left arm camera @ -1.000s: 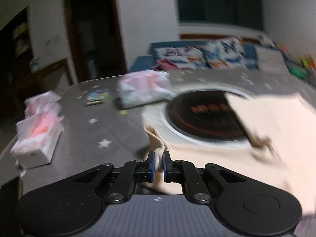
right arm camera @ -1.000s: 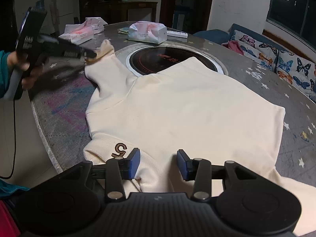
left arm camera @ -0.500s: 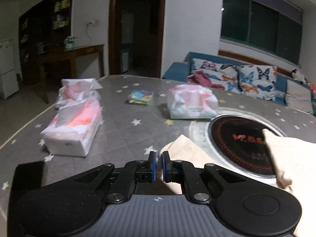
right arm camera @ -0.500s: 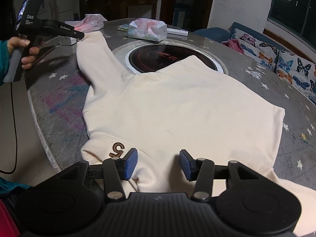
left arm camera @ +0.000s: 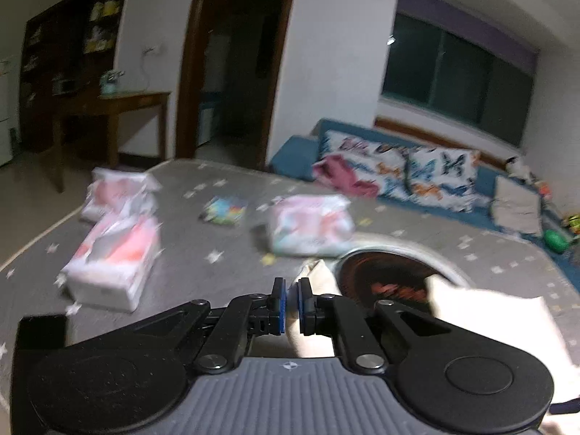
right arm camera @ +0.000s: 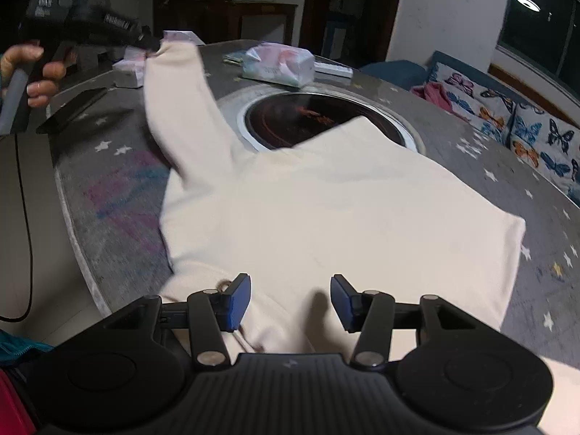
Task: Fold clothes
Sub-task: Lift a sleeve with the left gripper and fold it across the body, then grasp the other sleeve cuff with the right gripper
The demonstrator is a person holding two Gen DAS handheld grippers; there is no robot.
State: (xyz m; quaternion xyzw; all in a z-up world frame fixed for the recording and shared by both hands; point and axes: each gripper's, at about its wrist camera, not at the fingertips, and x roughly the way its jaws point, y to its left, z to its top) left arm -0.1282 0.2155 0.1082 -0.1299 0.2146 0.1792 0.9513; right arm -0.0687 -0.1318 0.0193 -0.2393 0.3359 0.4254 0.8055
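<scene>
A cream sweatshirt (right arm camera: 326, 210) lies spread on the round grey table (right arm camera: 108, 232). Its left sleeve (right arm camera: 185, 101) is stretched up and away toward the far left. My left gripper (left arm camera: 290, 302) is shut on the cuff of that sleeve (left arm camera: 319, 272) and holds it raised above the table; it shows in the right wrist view (right arm camera: 145, 38) at the top left. My right gripper (right arm camera: 290, 301) is open and empty, hovering just over the near edge of the sweatshirt.
A round black hotplate (right arm camera: 311, 119) is set in the table's middle, partly under the sweatshirt. Tissue packs (left arm camera: 112, 261) (left arm camera: 311, 228) and a small colourful packet (left arm camera: 224, 210) lie on the far side. A dark flat device (right arm camera: 72, 108) lies at the left edge. A sofa (left arm camera: 417, 177) stands behind.
My left gripper has lifted the sleeve cuff higher and farther from the body, stretching the sleeve out. My right gripper has stayed open over the near edge.
</scene>
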